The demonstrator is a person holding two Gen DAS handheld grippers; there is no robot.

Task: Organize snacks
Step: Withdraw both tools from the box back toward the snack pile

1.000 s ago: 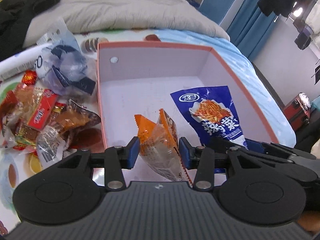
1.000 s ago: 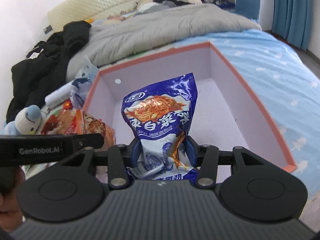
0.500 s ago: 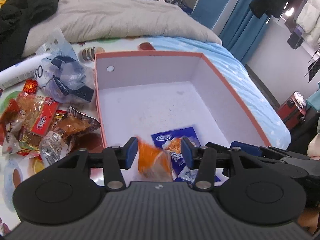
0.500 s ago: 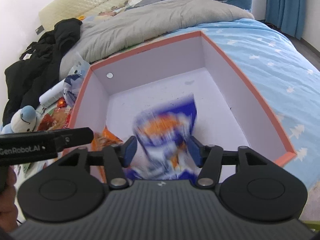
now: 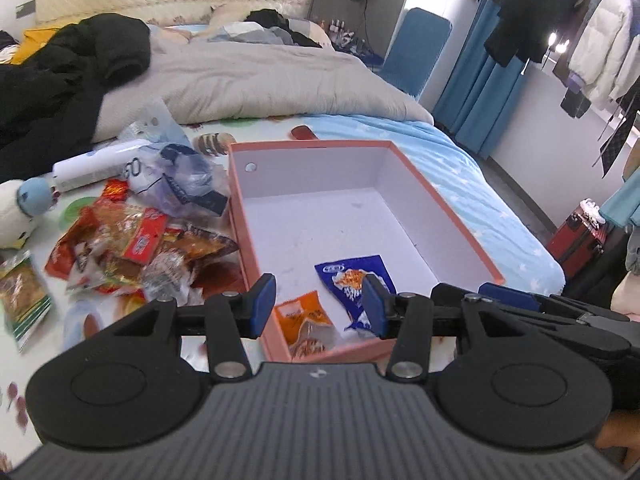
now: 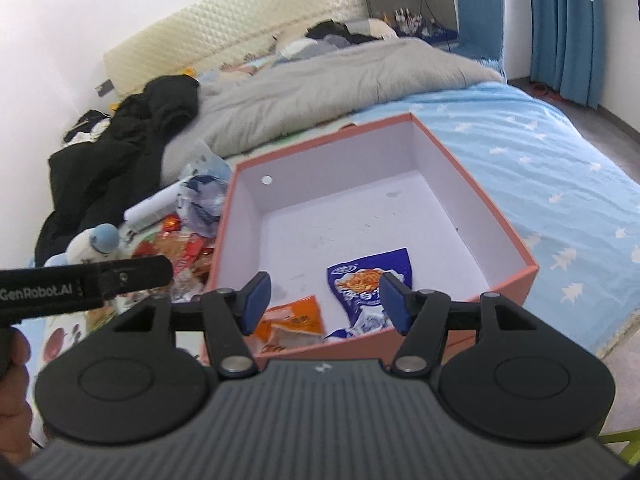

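A pink-rimmed box [image 5: 436, 196] [image 6: 476, 184] with a white inside lies on the bed. An orange snack packet [image 5: 306, 322] [image 6: 292, 324] and a blue snack packet [image 5: 352, 280] [image 6: 370, 280] lie side by side on its floor near the front wall. My left gripper [image 5: 319, 306] hovers open above and in front of the box, nothing between its blue pads. My right gripper [image 6: 325, 302] is likewise open and empty above the box's front edge. A heap of red and orange snack packets [image 5: 128, 244] [image 6: 180, 248] lies left of the box.
A crumpled clear plastic bag [image 5: 180, 184] and a white tube [image 5: 92, 166] lie beside the heap, with a plush toy [image 5: 20, 212] and a green packet [image 5: 24, 296] further left. Grey duvet [image 5: 256, 80] and black clothes [image 5: 68, 80] lie behind. A red suitcase [image 5: 580, 236] stands on the floor at right.
Both grippers let go of their packets: the orange and blue packets dropped into the box. Both grippers then drew back and up from the box, jaws open.
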